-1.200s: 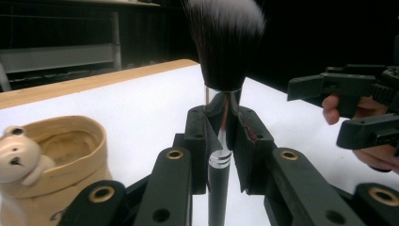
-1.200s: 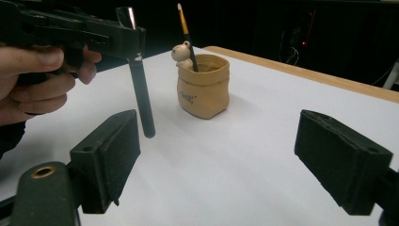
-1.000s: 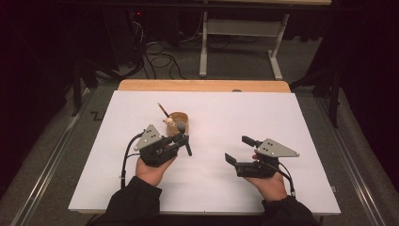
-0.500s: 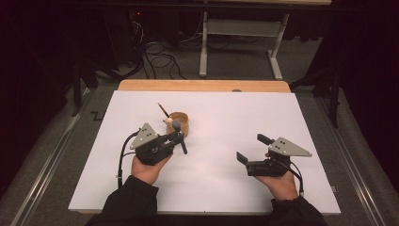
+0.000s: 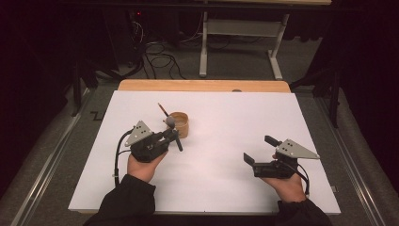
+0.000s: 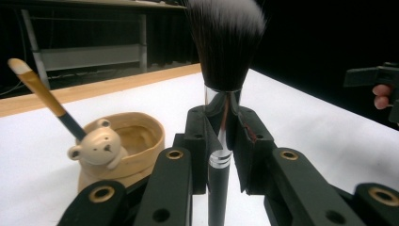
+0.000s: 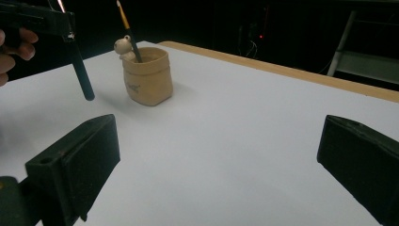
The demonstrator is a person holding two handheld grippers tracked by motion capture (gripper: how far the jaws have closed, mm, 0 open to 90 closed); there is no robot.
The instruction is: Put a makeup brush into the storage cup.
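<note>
My left gripper (image 5: 171, 137) is shut on a thick makeup brush (image 6: 226, 47), which stands upright with its dark bristles on top and its black handle (image 7: 82, 75) hanging below the jaws. Just behind it stands a tan cup (image 5: 181, 123) with a small bear figure (image 6: 96, 148) on its rim. A thin brush (image 5: 162, 109) leans out of the cup. My right gripper (image 5: 259, 149) hovers at the right of the white table, apart from everything. Its jaws have just been opening and stand wide with nothing between them (image 7: 221, 155).
The white tabletop (image 5: 226, 117) has a wooden strip (image 5: 202, 85) along its far edge. A metal table frame (image 5: 244, 28) and cables (image 5: 155, 61) lie on the floor beyond.
My right gripper has shifted to the right and its jaws have spread wider. The left gripper still holds the brush by the cup.
</note>
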